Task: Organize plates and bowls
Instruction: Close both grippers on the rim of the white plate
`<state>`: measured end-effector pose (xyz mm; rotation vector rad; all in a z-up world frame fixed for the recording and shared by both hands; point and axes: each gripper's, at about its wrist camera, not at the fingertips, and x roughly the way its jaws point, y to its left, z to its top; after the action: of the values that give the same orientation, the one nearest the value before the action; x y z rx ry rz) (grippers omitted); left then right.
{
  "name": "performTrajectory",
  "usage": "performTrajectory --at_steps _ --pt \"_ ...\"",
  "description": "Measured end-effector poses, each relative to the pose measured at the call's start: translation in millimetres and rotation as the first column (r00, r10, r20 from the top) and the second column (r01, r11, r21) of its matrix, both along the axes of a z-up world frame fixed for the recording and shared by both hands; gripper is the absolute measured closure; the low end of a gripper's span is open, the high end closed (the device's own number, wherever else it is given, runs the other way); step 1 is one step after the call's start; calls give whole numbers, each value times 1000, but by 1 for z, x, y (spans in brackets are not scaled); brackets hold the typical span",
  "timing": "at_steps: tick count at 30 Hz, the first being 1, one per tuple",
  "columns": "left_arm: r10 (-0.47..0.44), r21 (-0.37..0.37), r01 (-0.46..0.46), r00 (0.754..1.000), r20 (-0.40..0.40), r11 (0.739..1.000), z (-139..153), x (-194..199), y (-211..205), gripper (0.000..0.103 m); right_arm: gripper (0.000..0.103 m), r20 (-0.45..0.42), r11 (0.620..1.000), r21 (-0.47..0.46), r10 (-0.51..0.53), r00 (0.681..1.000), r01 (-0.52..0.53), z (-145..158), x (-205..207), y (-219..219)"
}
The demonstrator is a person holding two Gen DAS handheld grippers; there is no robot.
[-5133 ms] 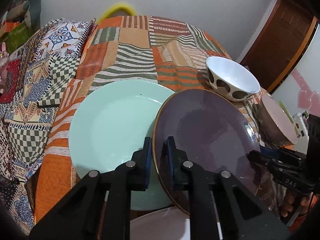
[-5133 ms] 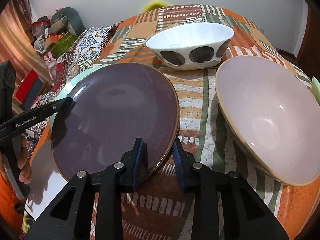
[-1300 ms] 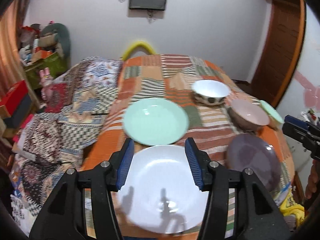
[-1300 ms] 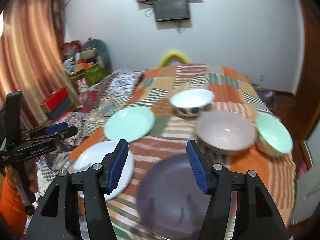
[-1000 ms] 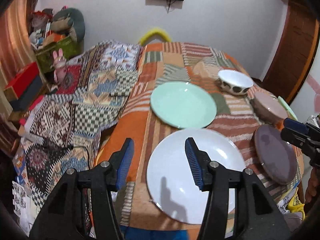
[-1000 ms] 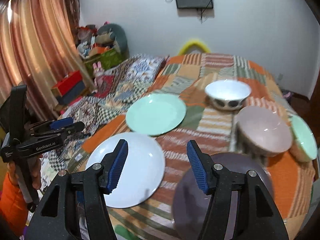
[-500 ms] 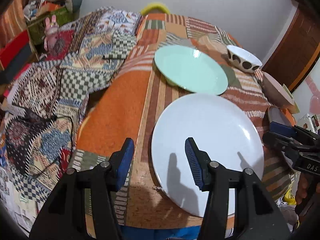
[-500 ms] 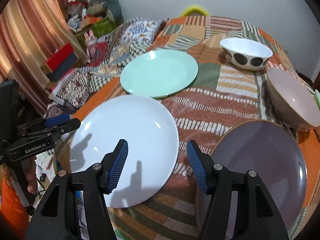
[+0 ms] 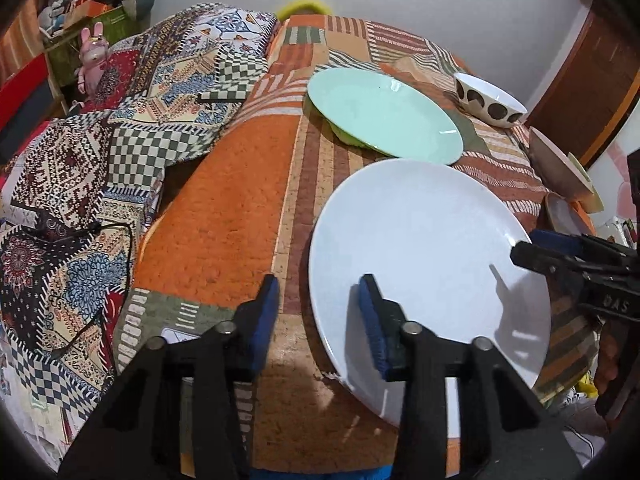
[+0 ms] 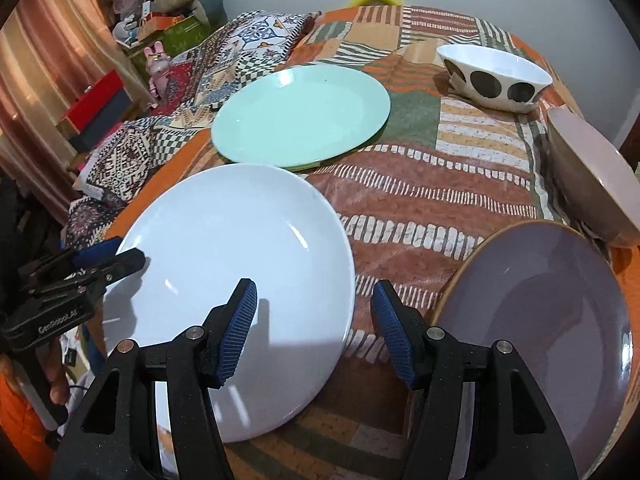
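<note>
both wrist views look steeply down, close; sharing the white plate (image 9: 424, 240).

A patchwork-covered surface (image 10: 460, 184) held a white plate (image 10: 240, 264), green plate (image 10: 300, 116), purple plate (image 10: 540, 320), spotted bowl (image 10: 496, 76) and pink bowl (image 10: 592, 184).

Glossy white plate (image 10: 240, 264), glazed purple plate (image 10: 552, 320) and ribbed blue fingers (image 10: 240, 326) over patterned cloth (image 10: 440, 208).
</note>
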<state>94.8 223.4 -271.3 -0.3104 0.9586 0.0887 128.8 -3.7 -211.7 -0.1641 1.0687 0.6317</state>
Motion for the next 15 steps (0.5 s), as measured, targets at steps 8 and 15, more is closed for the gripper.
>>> performTrajectory --at_steps 8,15 --pt "-21 -63 21 1000 10 998 -2 -3 1 76 71 -14 999 -36 11 1000 -11 -10 5 4" --pt "6 -85 -6 1000 -3 996 0 -4 2 79 87 -53 999 43 -22 998 25 -7 9 -10"
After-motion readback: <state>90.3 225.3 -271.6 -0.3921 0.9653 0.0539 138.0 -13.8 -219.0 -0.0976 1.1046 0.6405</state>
